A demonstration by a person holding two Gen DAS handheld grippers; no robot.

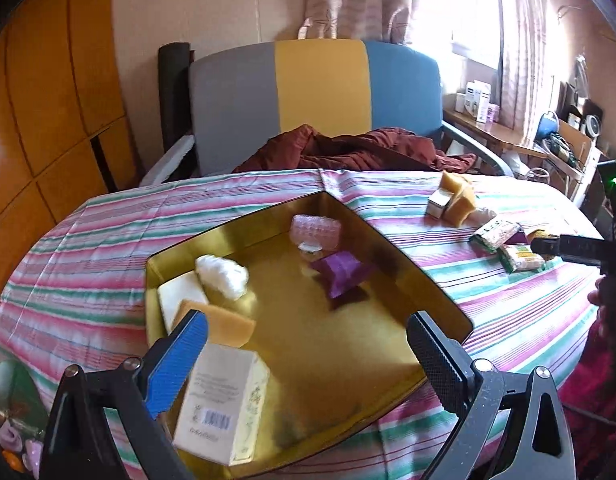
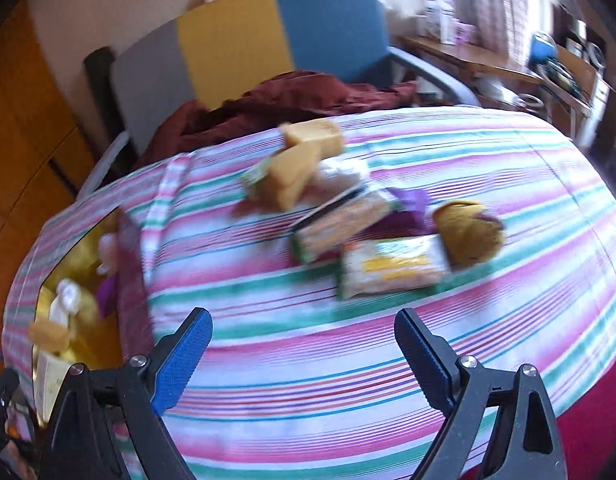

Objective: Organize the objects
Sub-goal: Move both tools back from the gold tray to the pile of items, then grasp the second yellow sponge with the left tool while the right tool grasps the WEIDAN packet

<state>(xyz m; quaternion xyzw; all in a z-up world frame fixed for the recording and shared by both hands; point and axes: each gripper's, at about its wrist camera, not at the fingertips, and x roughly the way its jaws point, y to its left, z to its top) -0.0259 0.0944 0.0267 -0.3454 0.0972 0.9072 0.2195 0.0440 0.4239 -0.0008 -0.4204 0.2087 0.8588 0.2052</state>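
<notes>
A: What is the left gripper [image 1: 308,336] doing?

B: Its jaws are standing wide apart over the gold tray [image 1: 392,236], and nothing is sitting between them. A cream box [image 1: 224,400] is lying in the tray's near corner, just beside the blue finger [image 1: 180,360].

A: What else is lying in the tray?

B: An orange sponge [image 1: 224,324], a white fluffy thing [image 1: 224,276], a purple packet [image 1: 340,272] and a pink bubbly thing [image 1: 316,230].

A: And the right gripper [image 2: 304,332]?

B: It is gaping wide too, holding nothing, hanging over the striped cloth [image 2: 348,380].

A: Where are the other things waiting?

B: Out on the cloth, apart from the tray. Two snack packets [image 2: 392,268] are lying close together, with a brown round thing [image 2: 468,232] touching one and yellow sponge pieces [image 2: 296,172] farther back. That picture is looking blurry.
</notes>
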